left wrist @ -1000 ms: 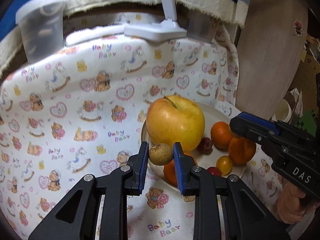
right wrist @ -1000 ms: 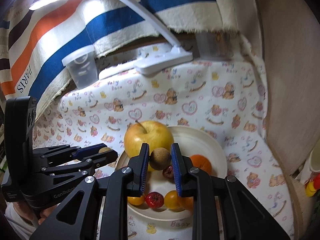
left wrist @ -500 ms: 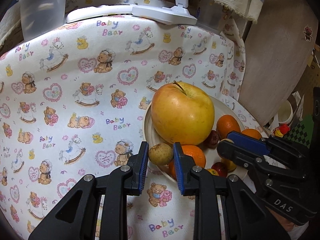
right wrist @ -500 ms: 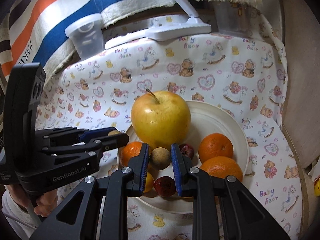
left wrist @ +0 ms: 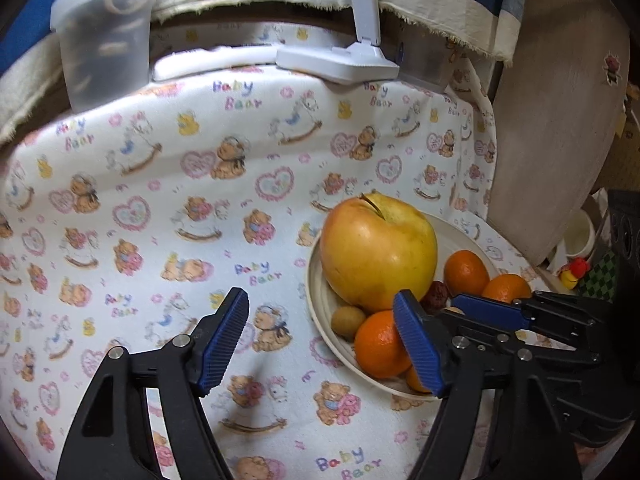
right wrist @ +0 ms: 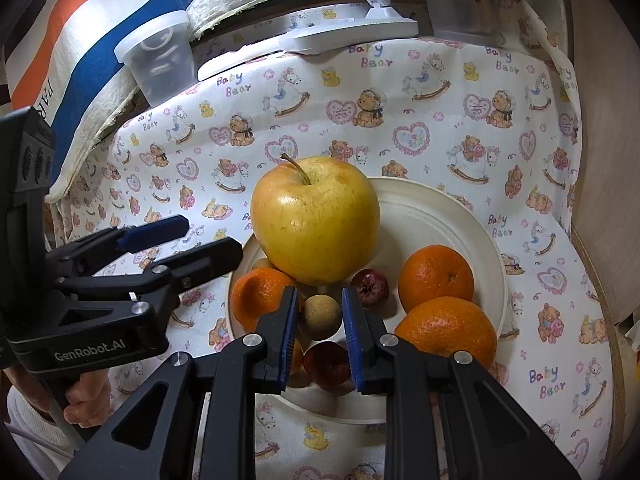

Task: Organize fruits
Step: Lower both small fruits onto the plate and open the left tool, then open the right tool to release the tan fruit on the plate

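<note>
fruits crowd the white plate [right wrist: 460, 216] on the bear-print cloth [left wrist: 200, 200]; a small dark red fruit [right wrist: 326, 364] and an orange one beside it are partly hidden behind the right gripper [right wrist: 320, 322] fingers. big yellow apple [right wrist: 316, 220] with stem up sits at the plate's left edge, three oranges around it. right gripper clamps a small round brown fruit [right wrist: 320, 316]; left gripper [left wrist: 324, 340] jaws are opening with nothing between them, another brown fruit [left wrist: 348, 318] lying on the plate rim just beyond.

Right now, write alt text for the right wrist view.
The right gripper holds a small brown fruit over a white plate carrying a yellow apple and oranges. The left gripper is beside the plate.
</note>
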Action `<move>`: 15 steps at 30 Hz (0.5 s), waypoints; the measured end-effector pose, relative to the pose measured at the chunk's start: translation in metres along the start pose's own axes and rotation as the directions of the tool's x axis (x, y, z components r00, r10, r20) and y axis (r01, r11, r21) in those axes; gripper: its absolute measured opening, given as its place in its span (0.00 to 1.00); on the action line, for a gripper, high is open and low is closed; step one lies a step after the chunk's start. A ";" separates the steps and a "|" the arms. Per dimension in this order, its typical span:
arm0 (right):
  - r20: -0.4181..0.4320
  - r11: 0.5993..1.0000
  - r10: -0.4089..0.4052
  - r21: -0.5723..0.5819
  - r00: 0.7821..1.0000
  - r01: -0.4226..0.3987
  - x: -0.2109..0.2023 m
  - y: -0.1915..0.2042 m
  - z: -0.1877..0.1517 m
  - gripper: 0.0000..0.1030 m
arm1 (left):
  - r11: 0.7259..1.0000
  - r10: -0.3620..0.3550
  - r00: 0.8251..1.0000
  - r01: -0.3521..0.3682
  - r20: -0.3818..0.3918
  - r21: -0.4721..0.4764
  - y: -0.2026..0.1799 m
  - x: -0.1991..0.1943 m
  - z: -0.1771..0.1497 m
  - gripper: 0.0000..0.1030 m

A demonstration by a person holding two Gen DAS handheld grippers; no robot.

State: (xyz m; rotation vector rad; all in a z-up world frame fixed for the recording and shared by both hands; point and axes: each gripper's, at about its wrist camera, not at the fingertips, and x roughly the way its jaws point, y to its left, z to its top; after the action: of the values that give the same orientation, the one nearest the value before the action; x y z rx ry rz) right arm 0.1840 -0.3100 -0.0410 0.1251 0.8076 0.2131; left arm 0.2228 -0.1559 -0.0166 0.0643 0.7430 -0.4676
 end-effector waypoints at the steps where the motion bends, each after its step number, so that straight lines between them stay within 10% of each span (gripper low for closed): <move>1: 0.000 1.000 -0.002 -0.001 1.000 0.002 0.000 0.000 0.000 0.23 | 1.000 0.015 1.000 -0.015 0.011 0.009 -0.001 0.000 0.000 0.72; 15: -0.003 1.000 -0.004 0.003 1.000 0.004 0.000 -0.001 0.001 0.24 | 0.997 0.079 0.996 -0.078 0.047 -0.021 0.006 -0.010 0.004 0.74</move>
State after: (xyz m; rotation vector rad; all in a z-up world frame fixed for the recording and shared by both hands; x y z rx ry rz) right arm 0.1847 -0.3110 -0.0404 0.1258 0.8115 0.2088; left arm 0.2220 -0.1477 -0.0078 0.0639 0.6949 -0.3858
